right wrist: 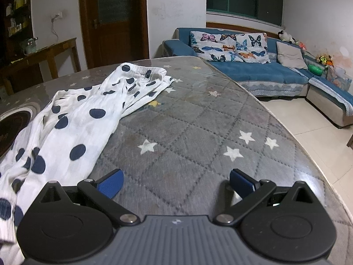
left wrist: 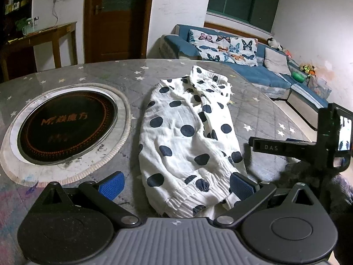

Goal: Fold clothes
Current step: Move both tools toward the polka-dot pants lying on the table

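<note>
A large round bench point(left wrist: 92, 75) is seen, covered with a grey quilted cloth printed with small stars, under a clear glossy layer. Behind it a blue corner sofa point(right wrist: 260, 75) is placed against the wall, with a butterfly-patterned cushion cover point(right wrist: 229, 46) on its back and some soft toys on its far end. A brown wooden door point(left wrist: 114, 19) and a wooden side table point(left wrist: 39, 37) are visible on the left of the room.

In the bench a round black cooking plate point(left wrist: 66, 125) is set, framed by a pale ring. Just to the right of this plate a white garment with dark blue dots point(left wrist: 189, 137) is laid on the bench, crumpled and not folded; its elastic waistband is at the far end and its gathered cuffs are at the near end.

The left hand-held gripper point(left wrist: 176, 187) is held over the near end of the garment, pointed downwards. It is released, with the jaws spread wide; the cuffs lie between the blue pads point(left wrist: 111, 186), but it cannot be told whether the right pad touches the cloth.

The right hand-held gripper point(right wrist: 176, 185) is held over the bare quilted cloth, to the right of the garment and apart from it. It is also released, and nothing is grasped between its jaws.
</note>
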### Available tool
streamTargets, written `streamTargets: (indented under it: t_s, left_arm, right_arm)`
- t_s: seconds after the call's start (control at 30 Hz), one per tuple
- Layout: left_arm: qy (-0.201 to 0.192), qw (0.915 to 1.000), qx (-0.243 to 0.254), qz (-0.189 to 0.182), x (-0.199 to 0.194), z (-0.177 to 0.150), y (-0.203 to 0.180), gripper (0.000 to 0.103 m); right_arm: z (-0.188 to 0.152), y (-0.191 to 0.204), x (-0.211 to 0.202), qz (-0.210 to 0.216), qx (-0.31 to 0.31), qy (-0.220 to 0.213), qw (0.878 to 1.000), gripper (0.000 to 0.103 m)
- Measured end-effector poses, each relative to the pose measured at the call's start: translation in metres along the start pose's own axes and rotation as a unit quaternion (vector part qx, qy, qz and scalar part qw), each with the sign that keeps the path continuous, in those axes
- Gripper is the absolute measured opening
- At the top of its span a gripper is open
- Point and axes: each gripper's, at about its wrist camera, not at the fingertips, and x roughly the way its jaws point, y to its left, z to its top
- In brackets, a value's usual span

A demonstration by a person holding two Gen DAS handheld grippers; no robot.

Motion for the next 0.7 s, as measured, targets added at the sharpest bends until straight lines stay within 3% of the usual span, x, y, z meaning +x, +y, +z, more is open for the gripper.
streamTargets:
  t_s: [0.13,0.3,0.7]
  left_arm:
    - [0.016,0.9998,-0.009,-0.002,0.006,0.005,-0.001,0.103]
    - [-0.009,1.0000,0.000,-0.002,-0.006,-0.006,-0.003,0.103]
    - [0.003,1.0000,-0.003,0.007,-0.011,-0.020,0.004,0.103]
  right_arm:
    - [-0.004,0.003,-0.010,0.004,0.003,-0.018,1.000,0.103]
    - [-0.018,0.001,-0.033,0.010,-0.001,-0.021,1.000,0.103]
    - [-0.047,0.015,-0.090,0.015,-0.035,-0.043,0.998,0.103]
